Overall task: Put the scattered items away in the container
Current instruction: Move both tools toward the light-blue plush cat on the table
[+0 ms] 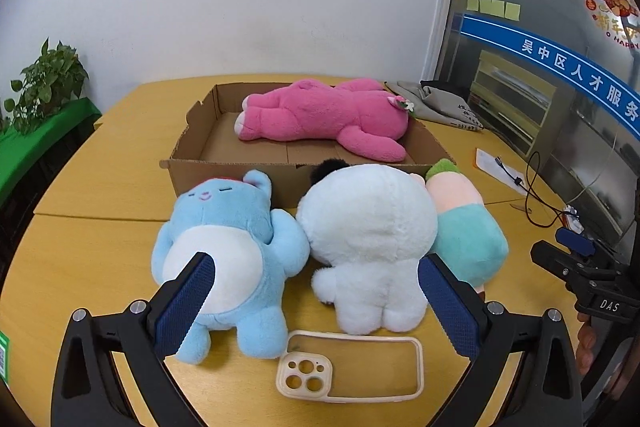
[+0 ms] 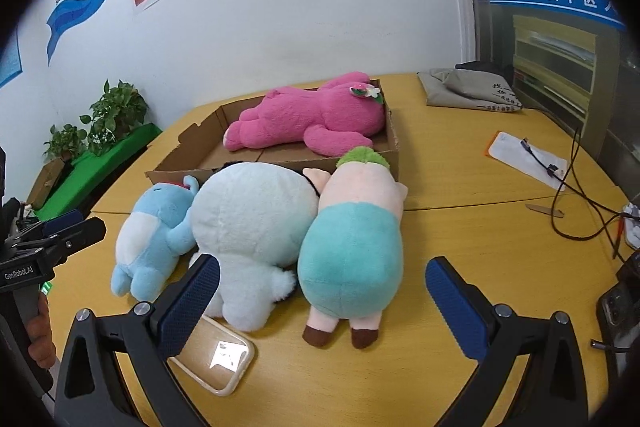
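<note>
A shallow cardboard box (image 1: pixel 188 169) (image 2: pixel 394 147) at the table's back holds a pink plush bear (image 1: pixel 320 115) (image 2: pixel 308 119). In front of it lie a blue plush cat (image 1: pixel 228 251) (image 2: pixel 148 243), a white plush (image 1: pixel 368 239) (image 2: pixel 252 223) and a pig plush in teal shorts (image 1: pixel 468 227) (image 2: pixel 352 239). A cream phone case (image 1: pixel 348 367) (image 2: pixel 216 359) lies nearest. My left gripper (image 1: pixel 316 287) is open, above the cat and white plush, holding nothing. My right gripper (image 2: pixel 324 291) is open wide, its fingers either side of the pig's rear, apart from it.
A grey cloth bag (image 1: pixel 444 103) (image 2: pixel 468 89) lies at the back right. A white card with a cable (image 2: pixel 528 155) and black wires (image 2: pixel 576 203) lie at the right. Potted plants (image 1: pixel 44 83) stand left of the table. A dark phone (image 2: pixel 618 307) lies by the right edge.
</note>
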Demonstrator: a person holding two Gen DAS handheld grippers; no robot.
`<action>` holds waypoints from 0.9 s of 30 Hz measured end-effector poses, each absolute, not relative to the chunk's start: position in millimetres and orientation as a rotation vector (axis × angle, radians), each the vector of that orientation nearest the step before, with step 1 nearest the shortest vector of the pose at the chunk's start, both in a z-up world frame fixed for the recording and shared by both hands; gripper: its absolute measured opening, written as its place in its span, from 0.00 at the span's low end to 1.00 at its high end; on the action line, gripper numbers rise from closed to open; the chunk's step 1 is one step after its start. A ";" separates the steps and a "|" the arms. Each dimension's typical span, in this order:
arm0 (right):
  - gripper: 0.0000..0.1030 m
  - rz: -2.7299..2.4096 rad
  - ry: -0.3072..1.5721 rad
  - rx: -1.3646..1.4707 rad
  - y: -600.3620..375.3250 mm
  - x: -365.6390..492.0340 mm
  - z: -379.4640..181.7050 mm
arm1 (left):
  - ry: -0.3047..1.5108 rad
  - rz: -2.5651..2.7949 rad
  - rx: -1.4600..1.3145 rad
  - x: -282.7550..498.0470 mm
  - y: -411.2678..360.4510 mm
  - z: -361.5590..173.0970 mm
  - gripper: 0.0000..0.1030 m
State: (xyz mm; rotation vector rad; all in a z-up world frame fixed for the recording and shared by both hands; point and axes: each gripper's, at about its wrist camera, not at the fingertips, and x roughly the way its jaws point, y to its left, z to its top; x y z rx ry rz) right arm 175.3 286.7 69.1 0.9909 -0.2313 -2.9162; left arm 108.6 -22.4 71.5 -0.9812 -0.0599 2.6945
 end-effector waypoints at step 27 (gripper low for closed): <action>1.00 -2.799 -0.095 1.084 244.4 132.8 47.7 | -0.173 2.638 -1.020 77.2 -63.7 42.5 1.00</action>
